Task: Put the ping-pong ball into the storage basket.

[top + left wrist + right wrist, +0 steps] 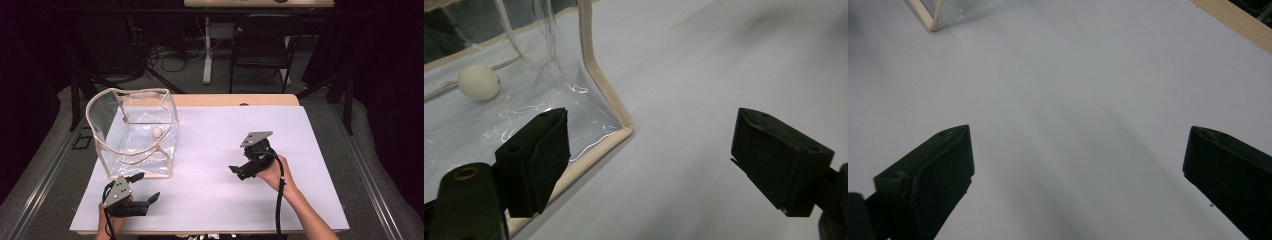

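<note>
Since both grippers are holding nothing, the clear plastic bag with beige trim (135, 132) just stands propped open on the white tabletop (225, 190), with a small white ball (157, 132) resting on its floor, probably so it's easy to reach into. Left gripper (145, 200) sits just off the bag's near corner with fingers (536, 157) spread wide, while the right gripper (239, 170) waits well apart, its fingers (928, 180) equally wide over bare surface. From the left gripper view the ball (479, 82) shows up through the wall way clearer than from the high view.
</note>
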The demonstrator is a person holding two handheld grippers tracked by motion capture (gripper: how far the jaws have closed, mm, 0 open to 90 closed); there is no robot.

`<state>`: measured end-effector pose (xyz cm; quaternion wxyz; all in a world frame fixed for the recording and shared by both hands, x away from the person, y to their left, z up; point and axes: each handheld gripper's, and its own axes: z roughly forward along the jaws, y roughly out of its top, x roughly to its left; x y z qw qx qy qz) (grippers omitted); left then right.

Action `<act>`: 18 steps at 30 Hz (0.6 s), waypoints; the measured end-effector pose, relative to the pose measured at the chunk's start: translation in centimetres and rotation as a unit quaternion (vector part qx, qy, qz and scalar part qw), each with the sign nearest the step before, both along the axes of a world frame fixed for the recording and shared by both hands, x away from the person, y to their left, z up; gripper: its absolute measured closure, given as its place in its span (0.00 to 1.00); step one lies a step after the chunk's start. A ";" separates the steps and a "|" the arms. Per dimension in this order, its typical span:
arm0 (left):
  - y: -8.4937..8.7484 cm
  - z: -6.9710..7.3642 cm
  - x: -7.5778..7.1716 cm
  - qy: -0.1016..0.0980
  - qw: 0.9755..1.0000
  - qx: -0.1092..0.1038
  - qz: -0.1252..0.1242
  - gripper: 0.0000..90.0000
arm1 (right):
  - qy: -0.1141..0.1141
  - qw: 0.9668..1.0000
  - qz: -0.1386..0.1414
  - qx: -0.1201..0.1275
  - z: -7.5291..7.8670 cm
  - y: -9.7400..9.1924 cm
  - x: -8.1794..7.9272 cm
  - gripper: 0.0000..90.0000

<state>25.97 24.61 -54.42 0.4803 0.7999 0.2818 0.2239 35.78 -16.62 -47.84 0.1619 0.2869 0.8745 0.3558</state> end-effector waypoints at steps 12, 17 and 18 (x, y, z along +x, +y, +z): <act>0.0 0.0 0.0 0.001 1.000 -0.001 0.001 0.18 | 0.002 1.000 -0.020 0.008 -2.0 -1.9 -1.4 0.00; 0.0 0.0 0.0 0.001 1.000 0.000 0.001 0.18 | 0.000 1.000 -0.026 0.014 -2.5 -2.5 -1.9 0.00; 0.0 0.0 0.0 0.001 1.000 -0.001 0.001 0.18 | 0.000 0.999 -0.029 0.013 -2.7 -2.6 -2.1 0.00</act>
